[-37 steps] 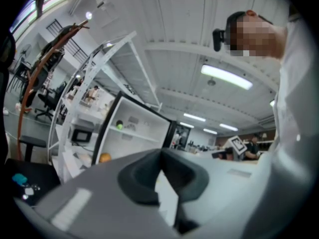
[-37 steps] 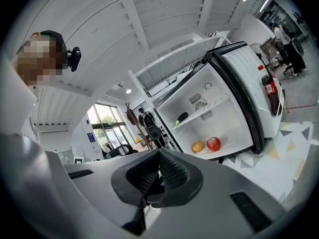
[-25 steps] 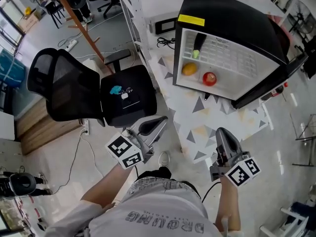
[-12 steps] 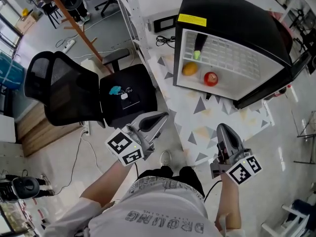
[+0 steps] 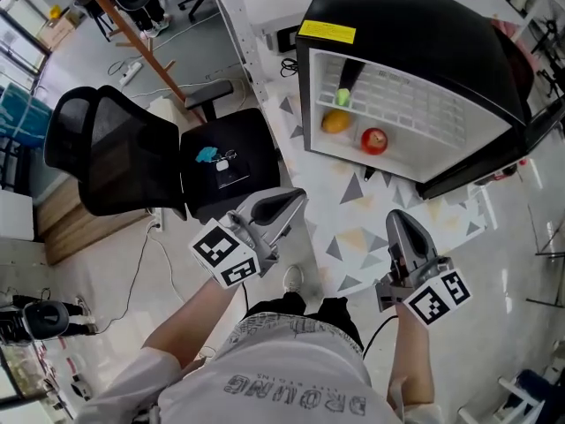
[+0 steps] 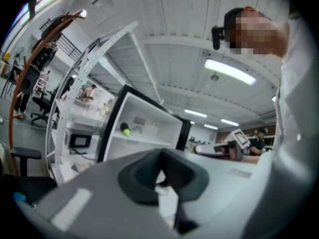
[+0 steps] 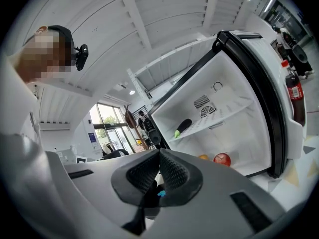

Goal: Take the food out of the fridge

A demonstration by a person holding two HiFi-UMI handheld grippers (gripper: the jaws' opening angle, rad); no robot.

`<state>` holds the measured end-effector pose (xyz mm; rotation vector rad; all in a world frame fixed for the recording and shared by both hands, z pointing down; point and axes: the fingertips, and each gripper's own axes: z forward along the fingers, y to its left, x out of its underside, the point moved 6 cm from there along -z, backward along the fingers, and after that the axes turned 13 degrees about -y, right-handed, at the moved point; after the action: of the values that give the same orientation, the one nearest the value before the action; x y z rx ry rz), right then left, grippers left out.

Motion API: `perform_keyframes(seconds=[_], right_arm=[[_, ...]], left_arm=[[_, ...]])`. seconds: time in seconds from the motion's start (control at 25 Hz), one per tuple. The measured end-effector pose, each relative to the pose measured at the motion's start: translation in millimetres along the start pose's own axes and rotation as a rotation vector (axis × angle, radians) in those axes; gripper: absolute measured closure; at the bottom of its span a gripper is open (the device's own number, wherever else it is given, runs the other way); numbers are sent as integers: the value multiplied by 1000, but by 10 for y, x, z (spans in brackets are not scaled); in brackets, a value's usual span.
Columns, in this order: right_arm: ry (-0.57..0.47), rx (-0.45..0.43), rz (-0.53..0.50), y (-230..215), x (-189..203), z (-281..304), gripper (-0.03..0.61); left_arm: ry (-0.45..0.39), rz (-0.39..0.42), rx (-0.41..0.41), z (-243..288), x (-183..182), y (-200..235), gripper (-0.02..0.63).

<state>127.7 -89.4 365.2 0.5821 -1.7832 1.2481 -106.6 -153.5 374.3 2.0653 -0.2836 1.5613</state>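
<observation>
A small black fridge (image 5: 424, 25) stands open on the floor, white inside. On its floor lie an orange (image 5: 335, 122) and a red apple (image 5: 374, 140). A dark eggplant with a green end (image 5: 346, 85) lies on the wire shelf above. From the right gripper view I see the eggplant (image 7: 182, 127), the apple (image 7: 222, 159) and the orange (image 7: 203, 157). My left gripper (image 5: 296, 199) is shut and empty, well short of the fridge. My right gripper (image 5: 398, 223) is also shut and empty, below the fridge's open front. In the left gripper view the eggplant (image 6: 123, 129) shows on the shelf.
A black office chair (image 5: 150, 162) with small items on its seat stands left of the fridge. A white metal rack (image 5: 234, 34) rises behind it. The fridge door (image 5: 538, 122) hangs open at the right. A triangle-patterned mat (image 5: 371, 210) lies under the fridge.
Both grippers have edged forward toward the fridge, which sits slightly nearer and more to the left in the head view. Both stay shut.
</observation>
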Motion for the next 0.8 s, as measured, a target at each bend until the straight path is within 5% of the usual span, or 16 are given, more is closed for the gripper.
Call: perform_keyframes(seconds=[0.8], right_arm=[[47, -167, 53, -721, -372, 229, 577]], left_arm=[[-3, 210, -213, 958, -44, 57, 605]])
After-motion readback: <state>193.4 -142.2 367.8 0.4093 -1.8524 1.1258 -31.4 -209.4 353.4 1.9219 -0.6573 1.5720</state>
